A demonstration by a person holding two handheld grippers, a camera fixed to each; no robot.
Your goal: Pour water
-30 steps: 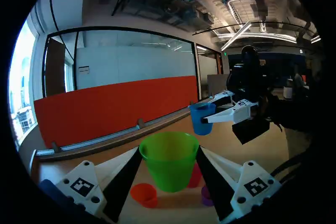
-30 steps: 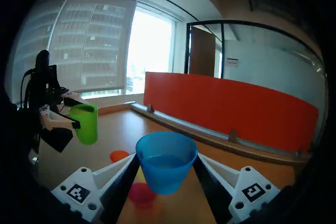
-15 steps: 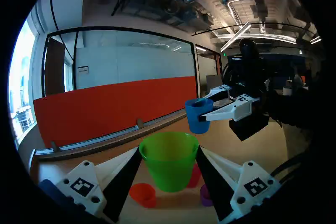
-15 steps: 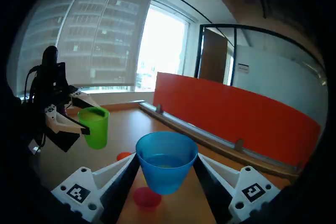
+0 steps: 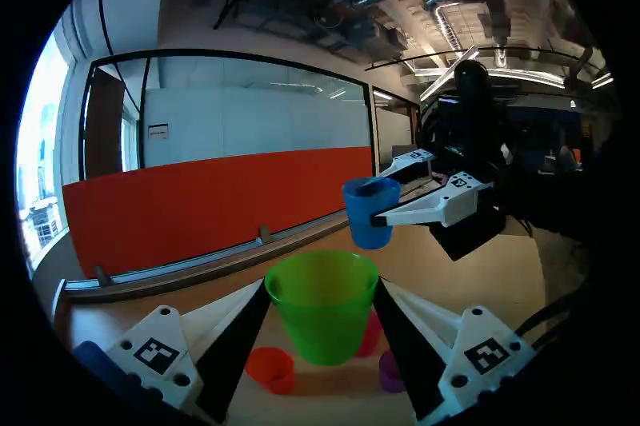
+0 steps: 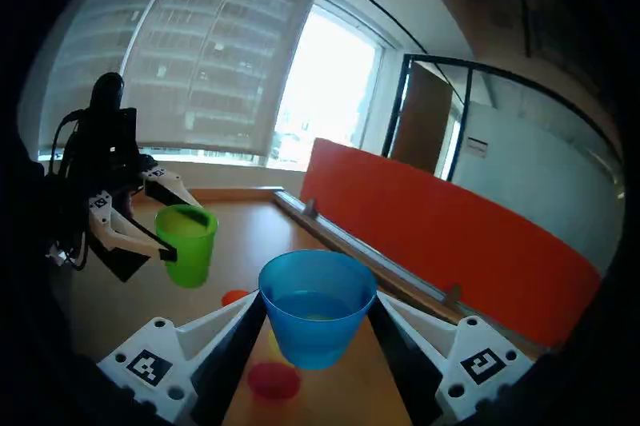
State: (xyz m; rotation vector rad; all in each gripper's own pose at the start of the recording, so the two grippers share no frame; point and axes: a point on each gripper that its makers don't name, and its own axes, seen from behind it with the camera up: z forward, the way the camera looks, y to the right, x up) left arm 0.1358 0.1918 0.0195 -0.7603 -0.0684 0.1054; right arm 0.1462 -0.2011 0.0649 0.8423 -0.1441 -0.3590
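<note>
You held a green cup [image 5: 322, 318] pinched between the fingers of the left gripper [image 5: 322, 292] and a blue cup [image 6: 318, 324] clamped the same way in the right gripper [image 6: 318, 308], both upright above the wooden table [image 5: 496, 282]; the water [image 6: 316, 307] sat low in the blue cup, well under its rim. The two cups hung near each other but apart, the blue one higher in the left gripper view; the pour itself looked not yet begun. To do it well, you likely needed the blue rim brought over the green mouth before any tilt, then a slow roll of the right wrist while the green cup stayed level; a quick tip risked spilling onto the table. Both cups appeared to be smooth, thin plastic, round and tapering toward the base, with a rolled lip; such walls probably flex and slip, so a firm, even squeeze mattered. Small red [image 5: 270, 368] and purple [image 5: 390, 371] cups stood on the table below, before an orange partition [image 5: 216, 202].
</note>
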